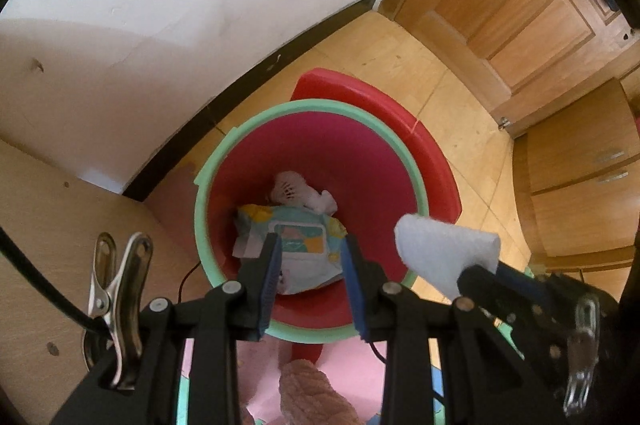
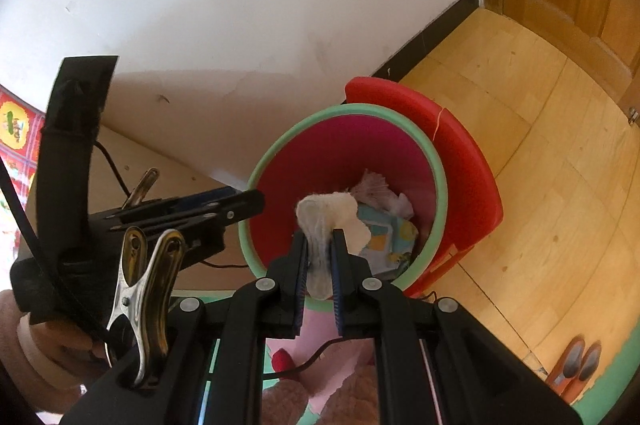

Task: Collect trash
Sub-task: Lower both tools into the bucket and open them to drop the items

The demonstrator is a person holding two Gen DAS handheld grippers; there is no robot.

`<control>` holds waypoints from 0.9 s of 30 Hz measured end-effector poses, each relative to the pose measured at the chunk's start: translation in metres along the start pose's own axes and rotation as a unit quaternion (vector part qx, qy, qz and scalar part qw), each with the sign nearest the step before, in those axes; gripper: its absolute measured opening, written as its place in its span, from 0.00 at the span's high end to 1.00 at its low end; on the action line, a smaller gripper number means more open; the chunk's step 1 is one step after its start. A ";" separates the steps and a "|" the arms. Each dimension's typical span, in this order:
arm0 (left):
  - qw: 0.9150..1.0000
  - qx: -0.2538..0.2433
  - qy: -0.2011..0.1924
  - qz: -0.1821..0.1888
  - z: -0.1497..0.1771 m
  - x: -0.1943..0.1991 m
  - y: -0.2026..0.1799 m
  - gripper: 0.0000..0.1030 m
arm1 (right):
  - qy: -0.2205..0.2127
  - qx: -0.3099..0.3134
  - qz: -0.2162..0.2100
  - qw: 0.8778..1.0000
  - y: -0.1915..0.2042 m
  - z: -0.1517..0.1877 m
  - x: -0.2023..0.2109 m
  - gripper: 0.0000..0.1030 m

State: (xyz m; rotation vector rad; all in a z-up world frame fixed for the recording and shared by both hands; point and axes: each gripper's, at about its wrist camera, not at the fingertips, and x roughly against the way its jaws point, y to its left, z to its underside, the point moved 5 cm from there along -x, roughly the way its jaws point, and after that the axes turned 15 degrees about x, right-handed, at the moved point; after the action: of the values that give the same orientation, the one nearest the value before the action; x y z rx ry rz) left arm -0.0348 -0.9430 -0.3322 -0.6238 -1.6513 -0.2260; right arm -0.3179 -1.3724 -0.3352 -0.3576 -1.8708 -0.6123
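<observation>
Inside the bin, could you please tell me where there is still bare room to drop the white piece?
The red bin is bare along its far wall and the side toward the wooden board. The printed packet and crumpled tissues crowd the bottom. The right gripper, shut on the white piece, is above the rim; the left gripper is empty.

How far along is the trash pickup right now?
Done: a wrapper and crumpled paper already lie in the bin. In hand: the right gripper is shut on a tissue above the bin. The left gripper is open, holding nothing. Left: dropping the tissue in.
</observation>
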 end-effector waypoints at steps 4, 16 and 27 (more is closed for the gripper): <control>1.000 0.004 0.005 -0.004 0.000 -0.003 0.001 0.70 | 0.003 0.003 0.001 1.000 -0.005 -0.004 -0.010 0.88; 1.000 0.018 0.012 -0.010 0.002 -0.012 0.003 0.70 | 0.023 0.018 0.016 0.999 -0.021 -0.014 -0.047 0.88; 1.000 0.026 0.009 -0.010 0.007 -0.007 0.003 0.70 | 0.023 0.016 0.023 0.999 -0.027 -0.018 -0.047 0.68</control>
State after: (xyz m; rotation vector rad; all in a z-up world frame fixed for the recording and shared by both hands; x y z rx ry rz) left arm -0.0388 -0.9390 -0.3410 -0.5647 -1.6414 -0.2014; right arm -0.3002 -1.4027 -0.3797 -0.3617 -1.8215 -0.5535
